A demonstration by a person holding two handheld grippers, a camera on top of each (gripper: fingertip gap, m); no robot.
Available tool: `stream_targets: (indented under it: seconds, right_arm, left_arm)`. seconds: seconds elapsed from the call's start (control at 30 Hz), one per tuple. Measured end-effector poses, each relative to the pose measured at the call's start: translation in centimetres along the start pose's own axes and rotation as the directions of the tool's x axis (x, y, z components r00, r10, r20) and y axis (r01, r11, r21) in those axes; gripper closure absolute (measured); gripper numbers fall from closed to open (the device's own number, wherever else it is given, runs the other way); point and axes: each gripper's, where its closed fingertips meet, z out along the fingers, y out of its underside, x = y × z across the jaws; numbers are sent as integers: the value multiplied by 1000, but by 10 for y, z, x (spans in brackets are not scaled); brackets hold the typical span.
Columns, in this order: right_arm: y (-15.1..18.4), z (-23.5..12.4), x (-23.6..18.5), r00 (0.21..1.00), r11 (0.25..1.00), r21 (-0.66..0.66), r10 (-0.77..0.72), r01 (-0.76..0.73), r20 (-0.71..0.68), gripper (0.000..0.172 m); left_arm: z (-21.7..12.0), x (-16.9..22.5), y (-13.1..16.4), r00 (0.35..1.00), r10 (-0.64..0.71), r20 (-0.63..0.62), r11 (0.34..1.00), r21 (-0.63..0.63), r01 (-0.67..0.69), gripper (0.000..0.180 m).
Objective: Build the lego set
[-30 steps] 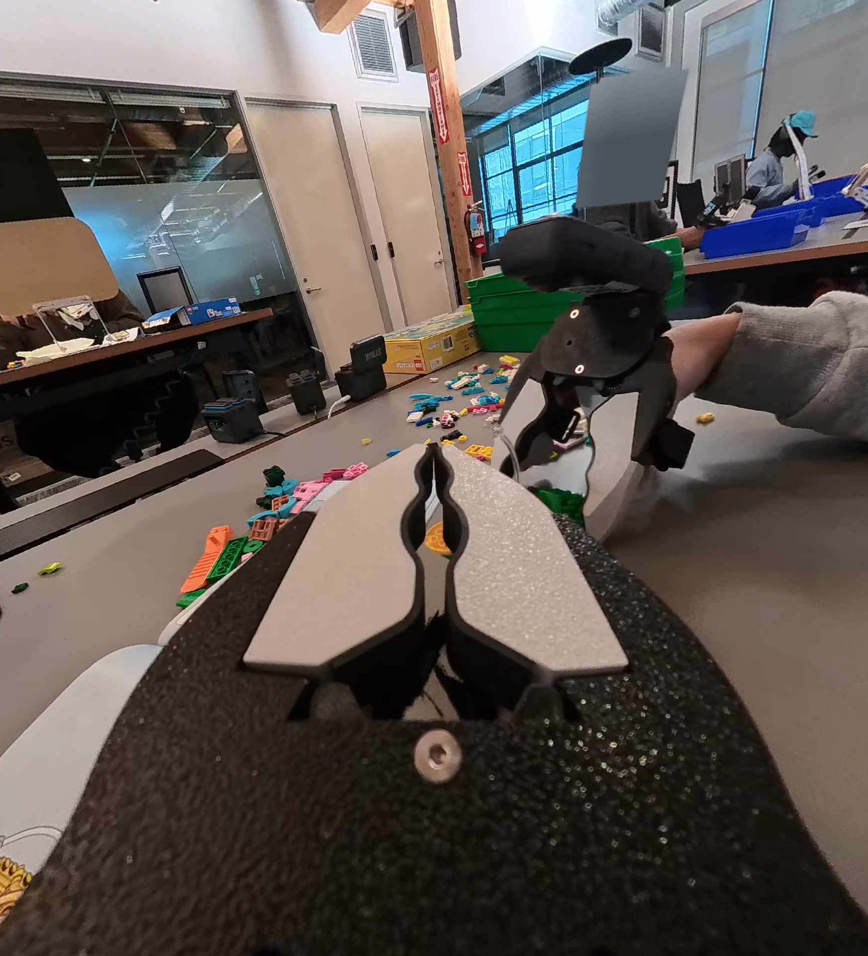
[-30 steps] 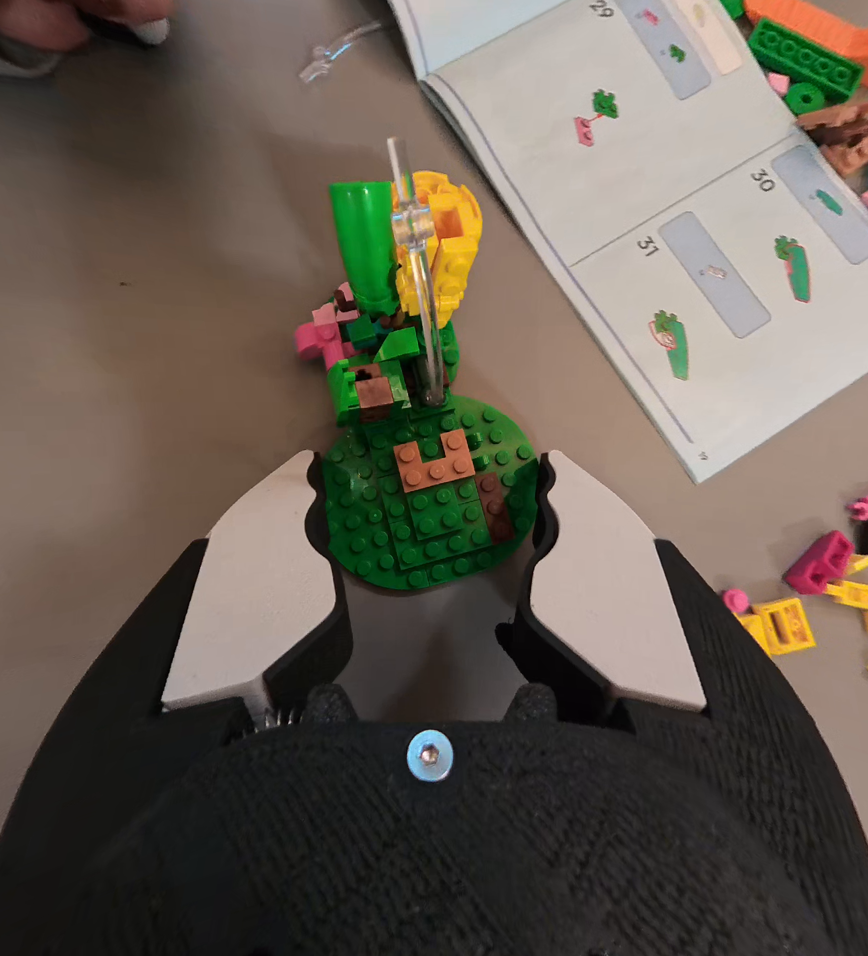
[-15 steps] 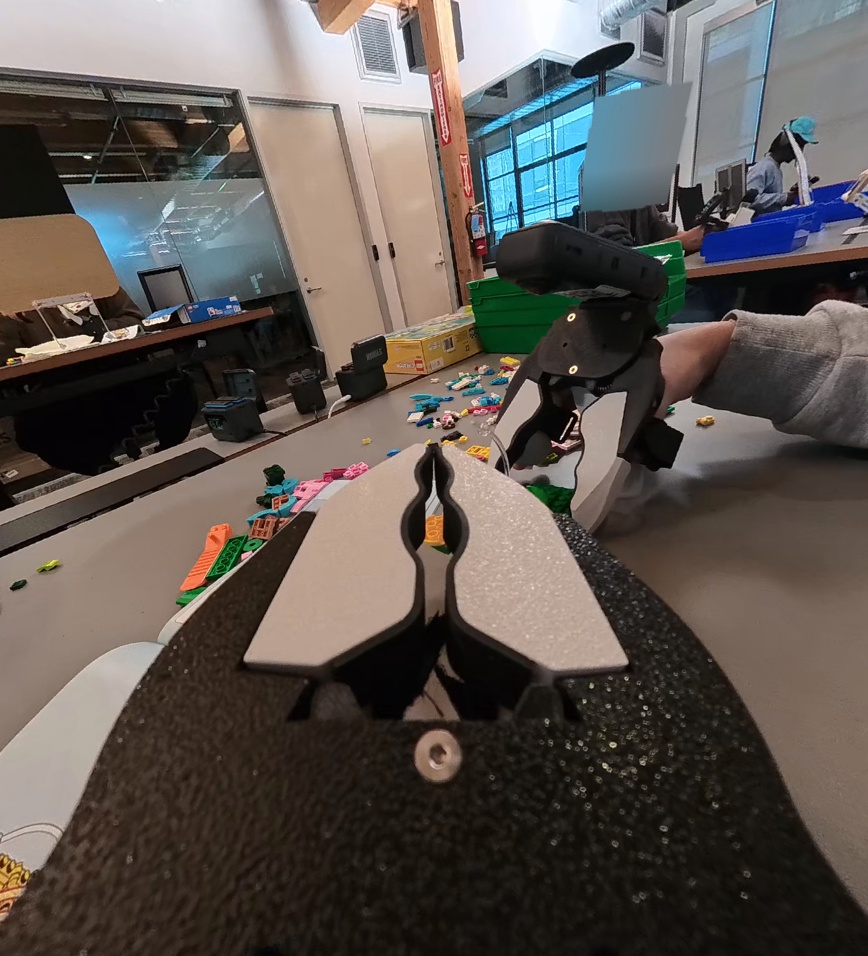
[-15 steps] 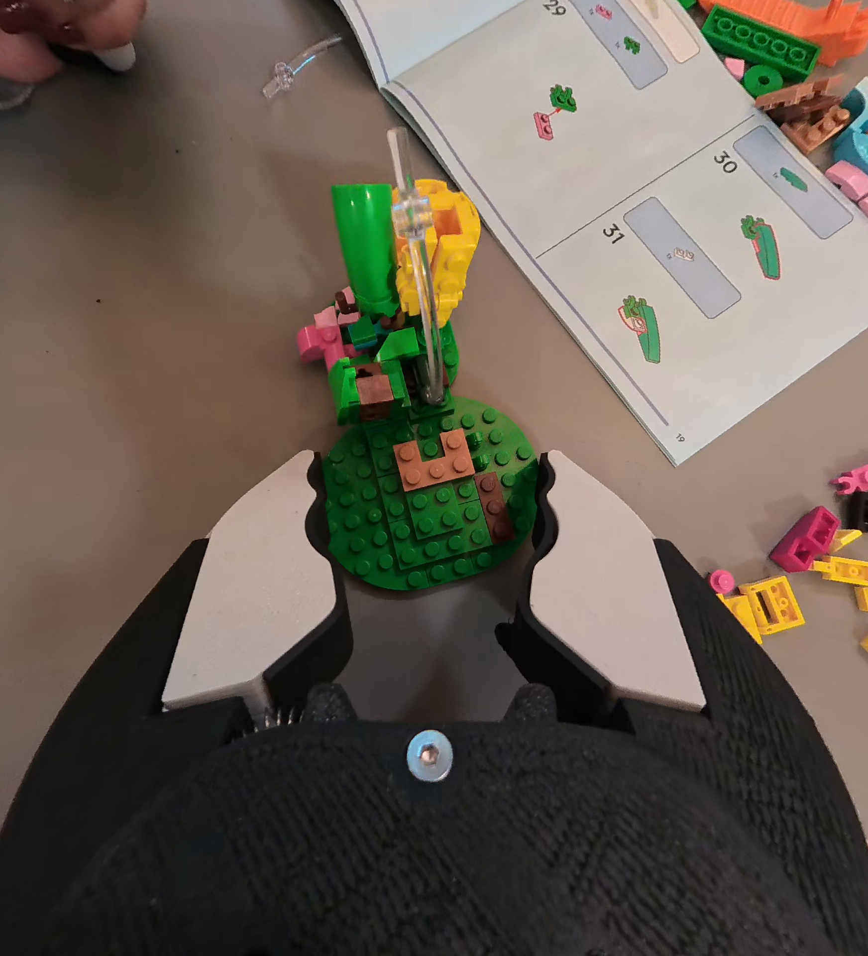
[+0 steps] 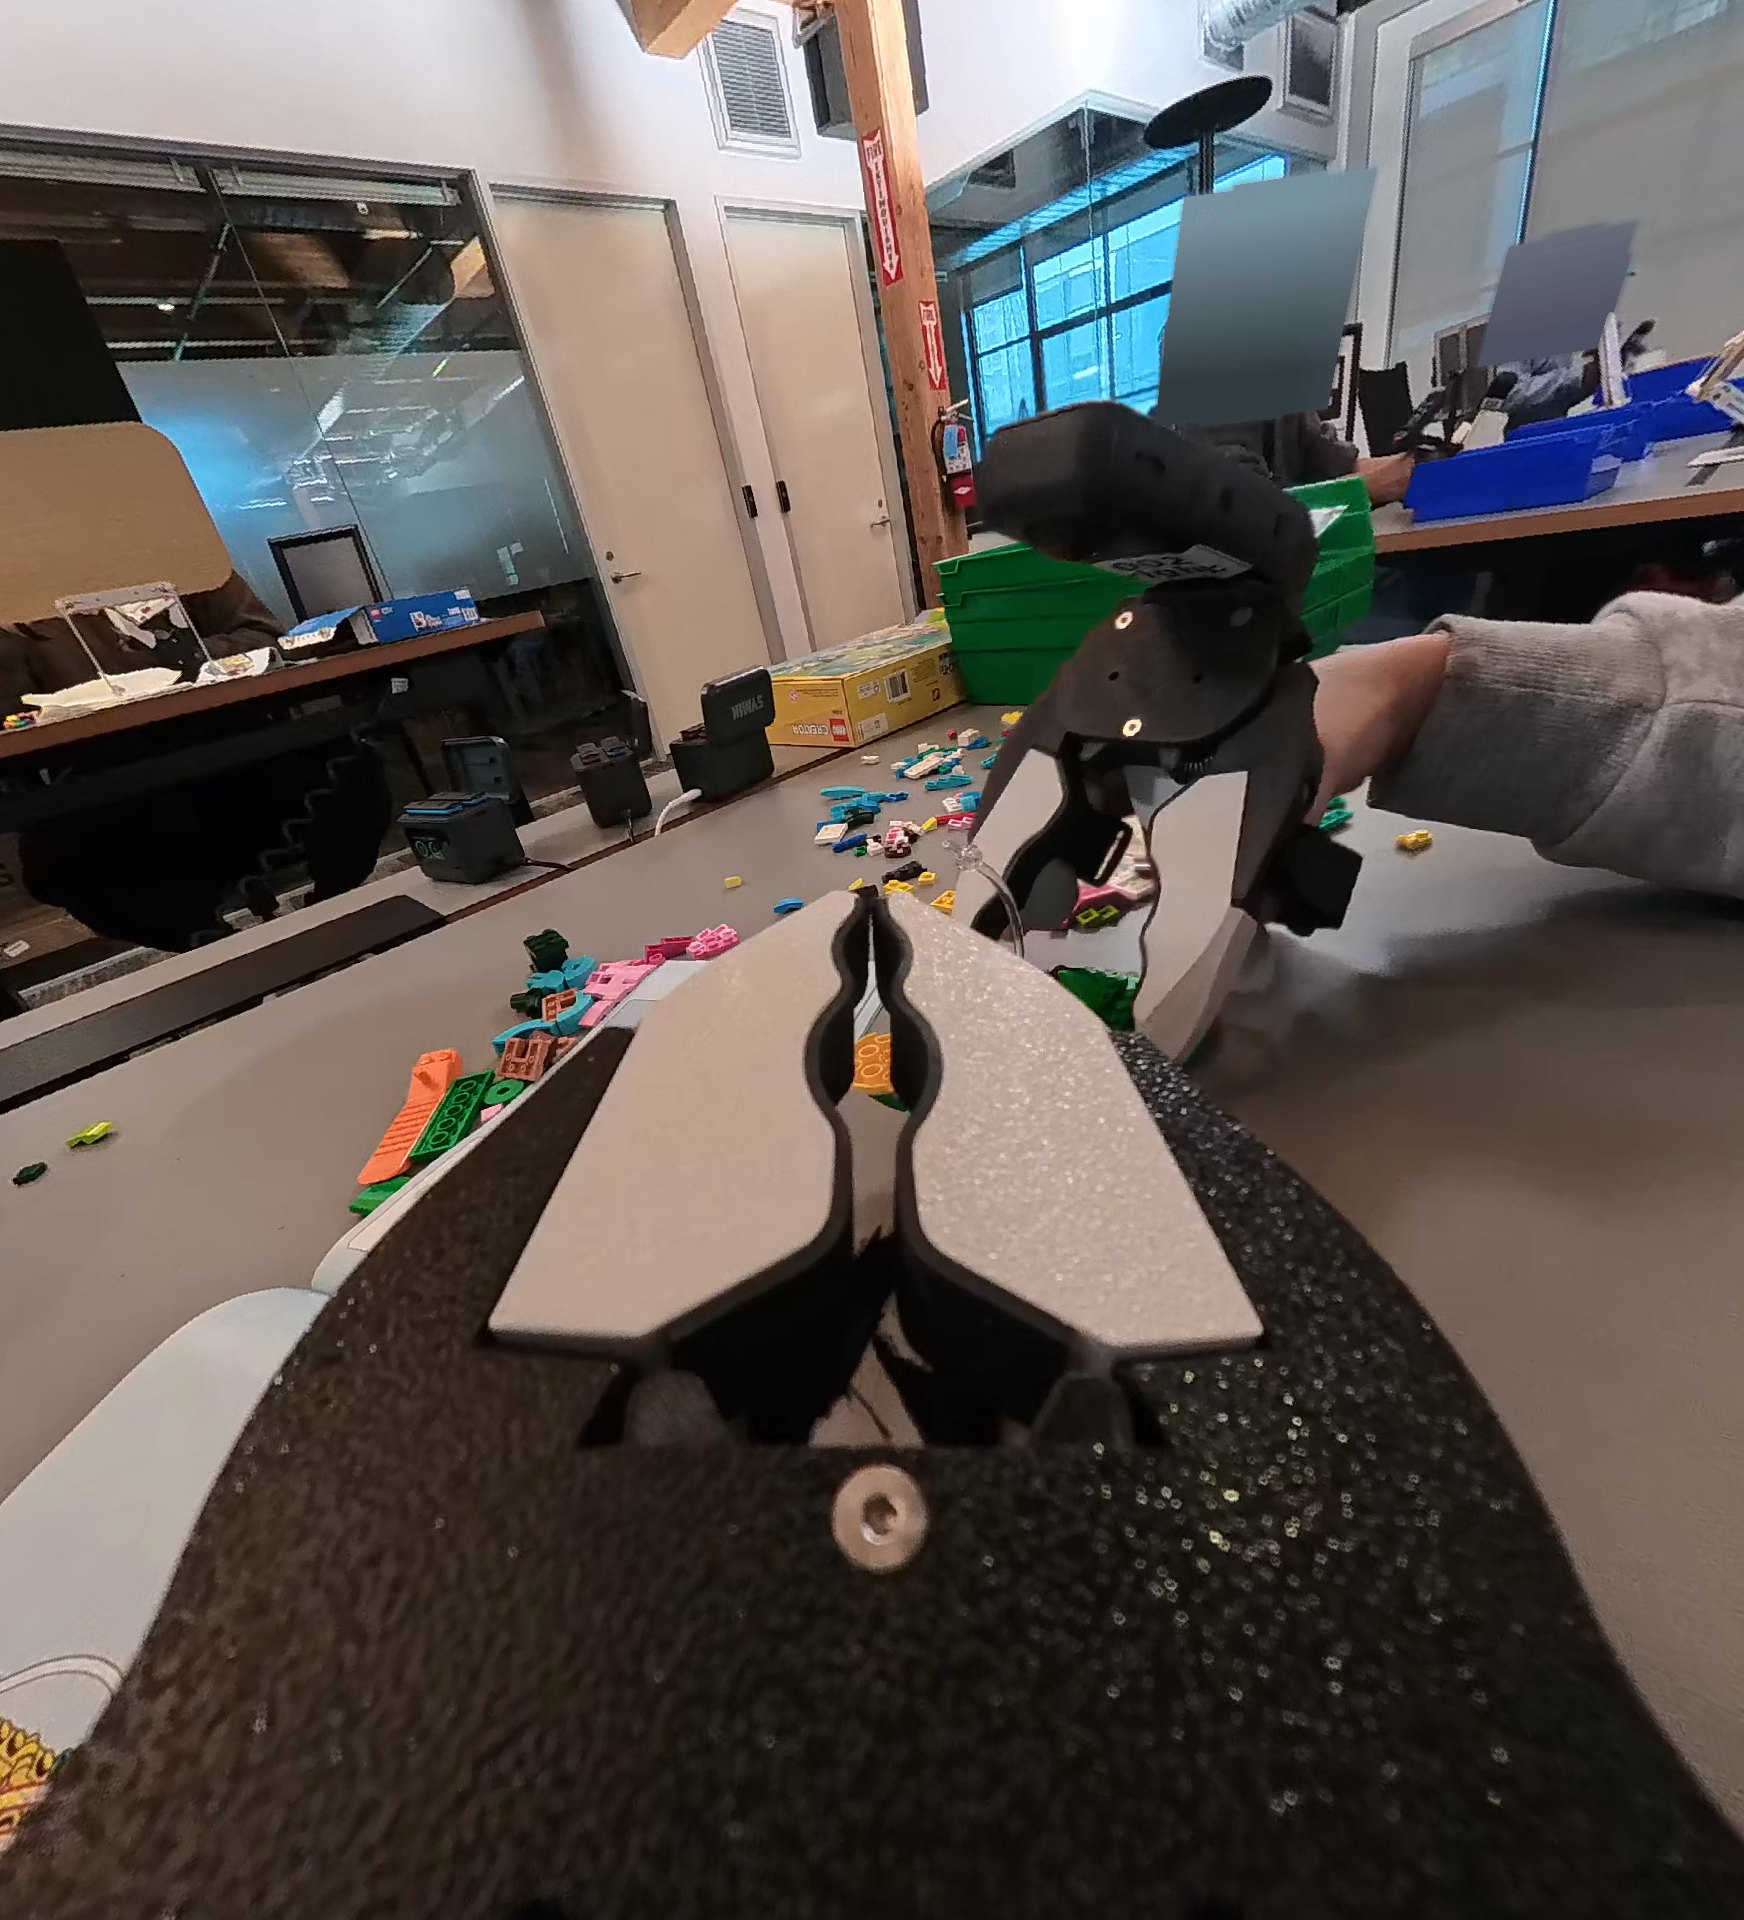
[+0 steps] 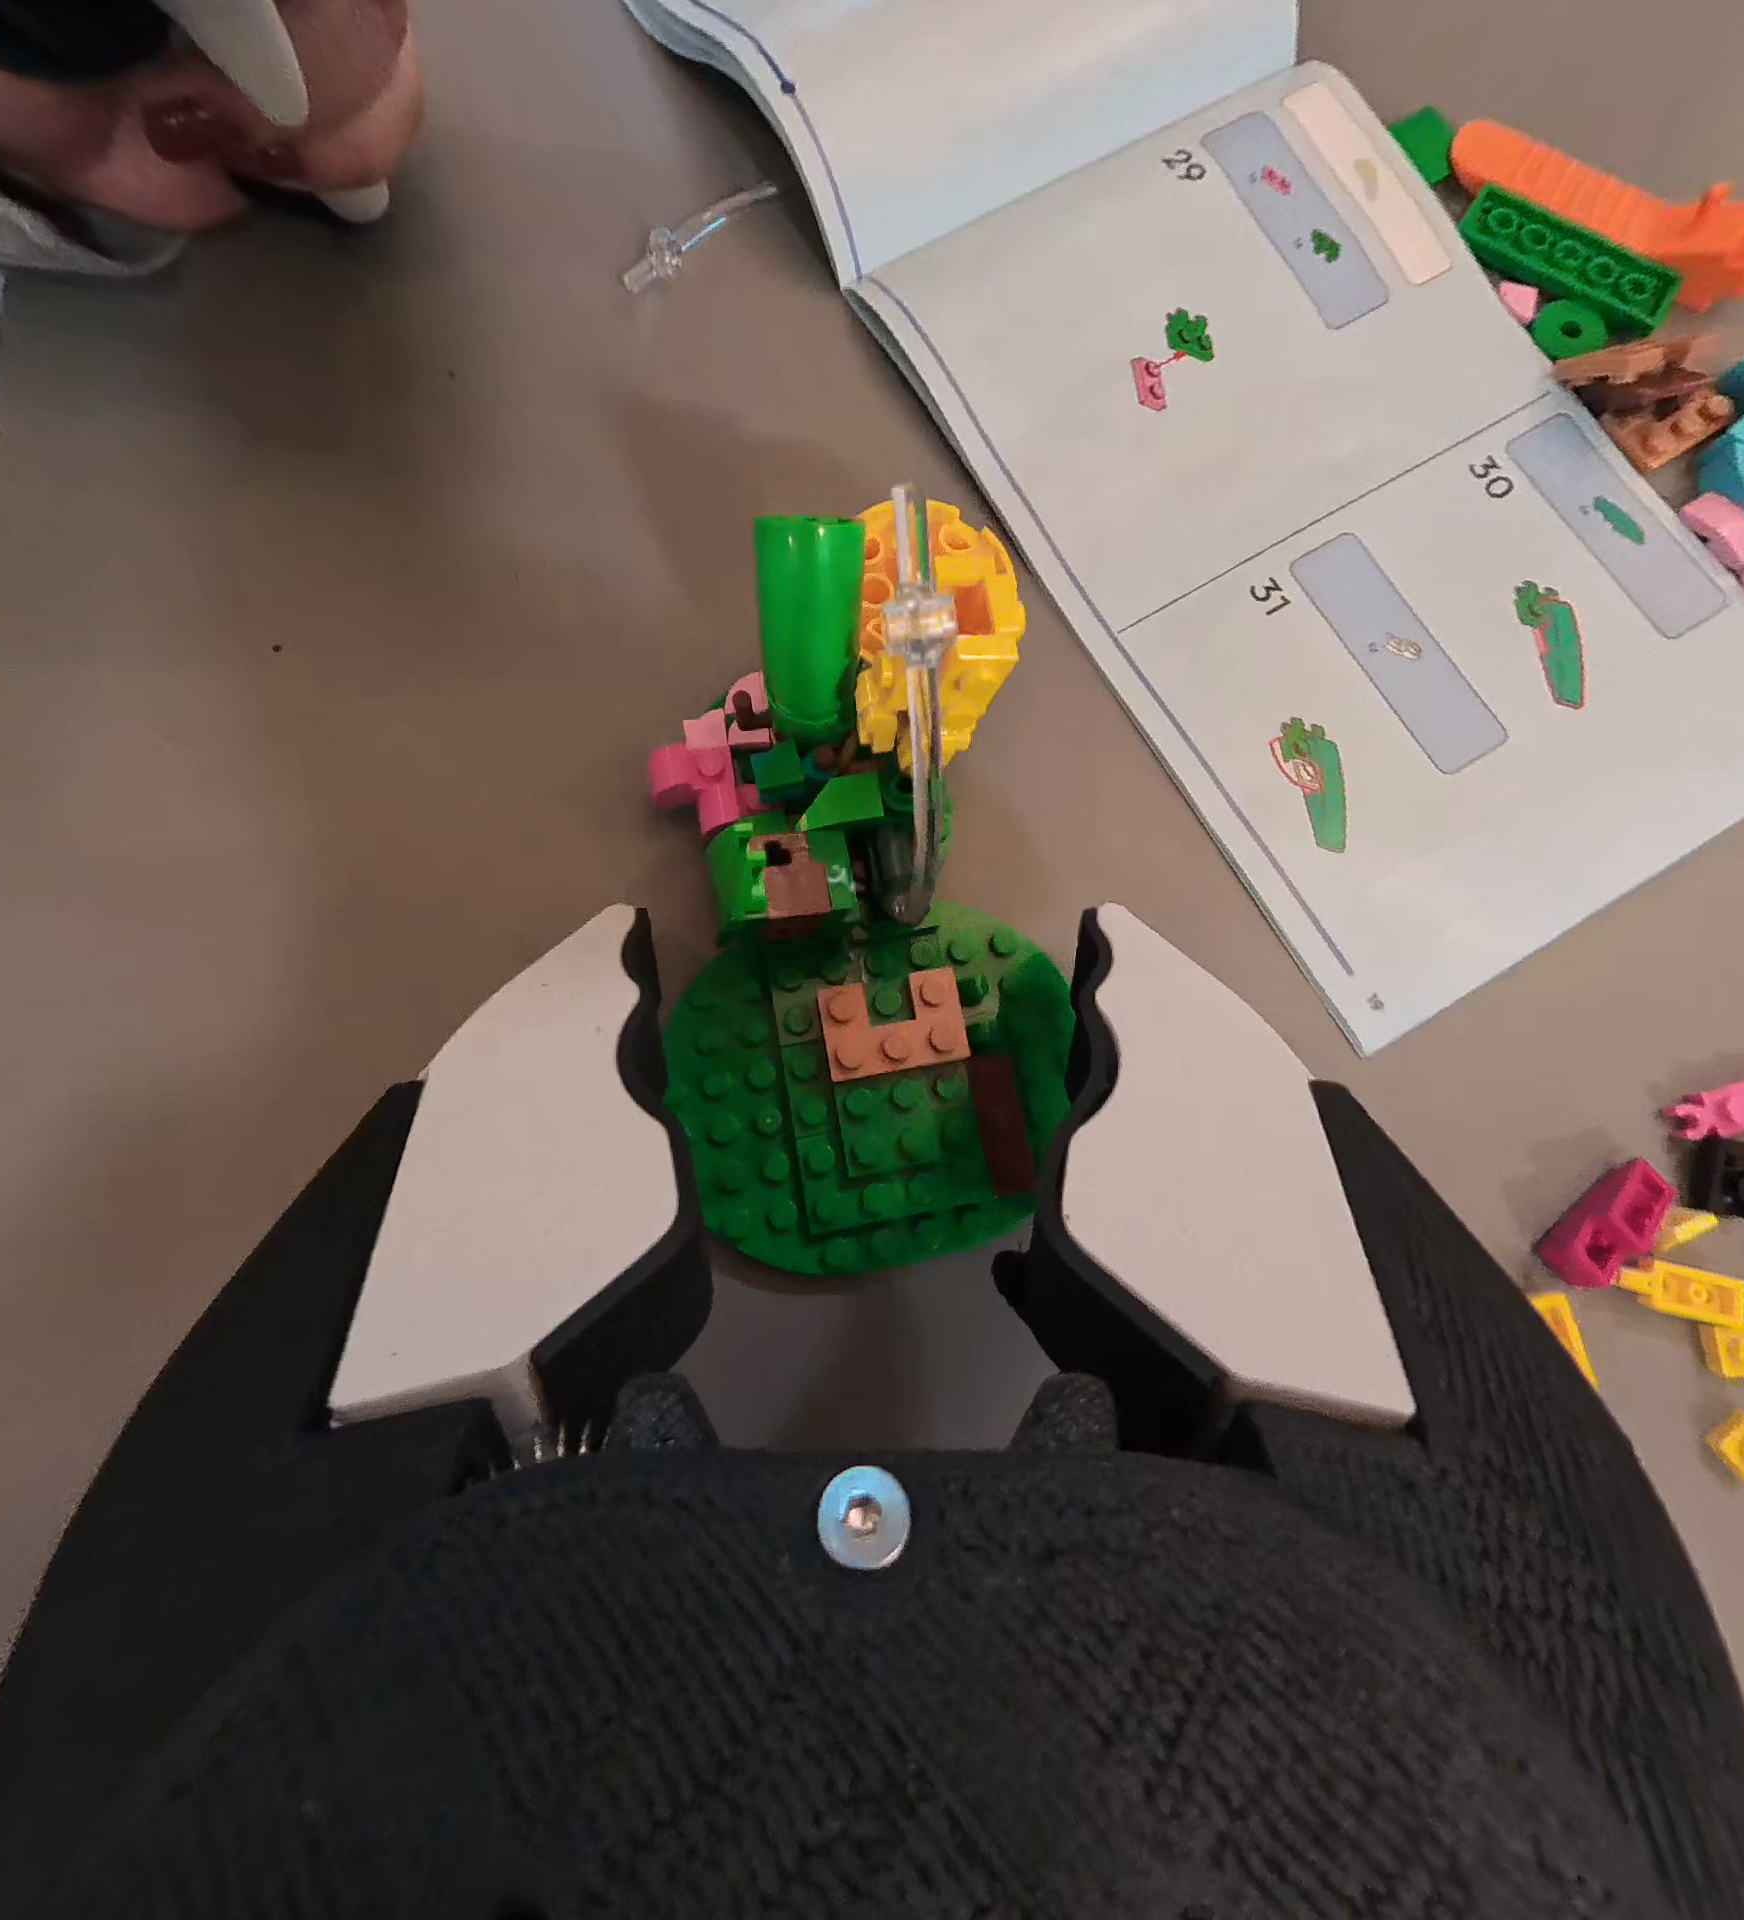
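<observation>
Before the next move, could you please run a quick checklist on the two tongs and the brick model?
1. Right tongs closed on the round green base: ok, both pads sit against its rim.
2. Brick model upright on the base: ok.
3. Clear curved rod seated in the model: ok, it stands up from beside the base.
4. Left tongs free: ok, shut with nothing between them.
5. Open instruction booklet clear of the model: ok, apart to the side.
6. Base lifted off the table: cannot tell.

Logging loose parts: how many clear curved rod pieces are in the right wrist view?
2: one clear rod stands on the green brick model; another lies loose on the table beside the booklet.
</observation>
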Motion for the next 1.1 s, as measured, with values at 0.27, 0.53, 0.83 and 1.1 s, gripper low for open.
stream_targets:
  seconds: [0.27, 0.53, 0.83, 1.1]
  right_arm:
    - [-2, 10, -3, 997, 997, -34, -72, 72, 12, 120]
    - [-9, 3, -3, 998, 999, 45, 20, -23, 67, 132]
    - [-69, -68, -4, 780, 755, 380, 267, -534, 567, 132]
    - [-90, -116, -7, 616, 590, 431, 146, -682, 774, 133]
  left_arm:
    - [0, 0, 0, 1000, -1, -2, 1000, -1, 1, 180]
    - [0, 0, 0, 1000, 0, -1, 1000, 0, 0, 180]
    - [0, -1, 0, 1000, 0, 2, 1000, 2, 0, 180]
    - [0, -2, 0, 1000, -2, 5, 1000, 4, 2, 180]
